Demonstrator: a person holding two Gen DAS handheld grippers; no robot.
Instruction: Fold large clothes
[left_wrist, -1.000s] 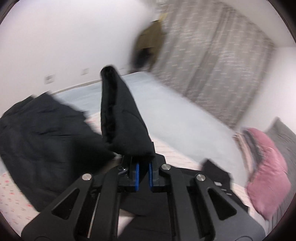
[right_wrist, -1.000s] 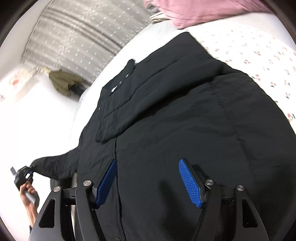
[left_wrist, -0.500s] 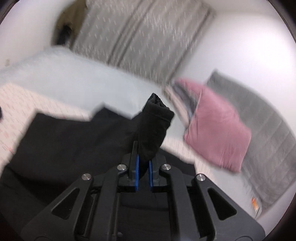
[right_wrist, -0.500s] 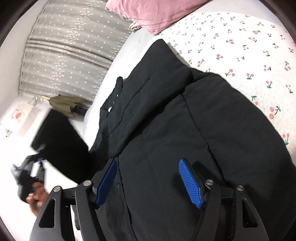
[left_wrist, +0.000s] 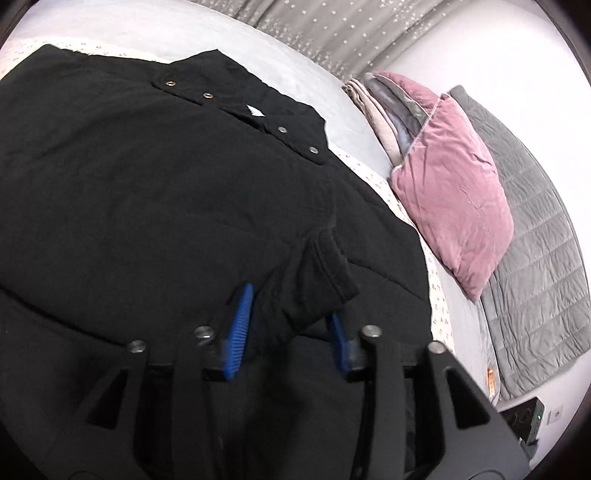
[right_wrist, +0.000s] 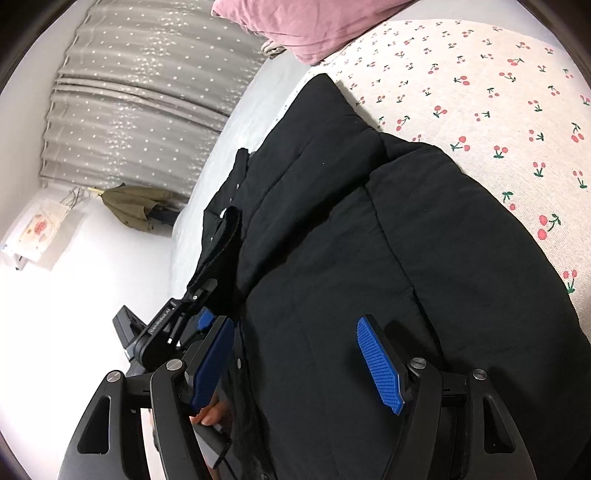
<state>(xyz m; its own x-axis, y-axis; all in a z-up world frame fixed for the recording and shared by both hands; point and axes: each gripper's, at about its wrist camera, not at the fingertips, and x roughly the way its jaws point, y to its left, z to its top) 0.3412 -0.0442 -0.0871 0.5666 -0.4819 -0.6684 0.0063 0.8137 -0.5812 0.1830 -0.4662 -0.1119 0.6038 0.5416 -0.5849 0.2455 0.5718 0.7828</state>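
Black padded coat (left_wrist: 155, 192) spread flat on cherry-print bedsheet (right_wrist: 498, 92), cuff of sleeve (left_wrist: 306, 280) between opening jaws of left gripper (left_wrist: 288, 328), unpinched; right gripper (right_wrist: 295, 365) wide, empty; best release: straight back, cuff undisturbed.

Each hand-held gripper is a matte black frame of angled struts with triangular cut-outs, joined at round silver screw heads. The left hand-held gripper (left_wrist: 291, 328) carries two bright blue ribbed pads (left_wrist: 239, 328) on its inner faces. The right hand-held gripper (right_wrist: 295, 365) has the same blue ribbed pads (right_wrist: 380, 365), longer in view, with four silver screws across its linkage. In the right wrist view the left unit's black body bears small white lettering, too small to read, and a fingertip (right_wrist: 212, 417) shows just behind the right one's left pad.
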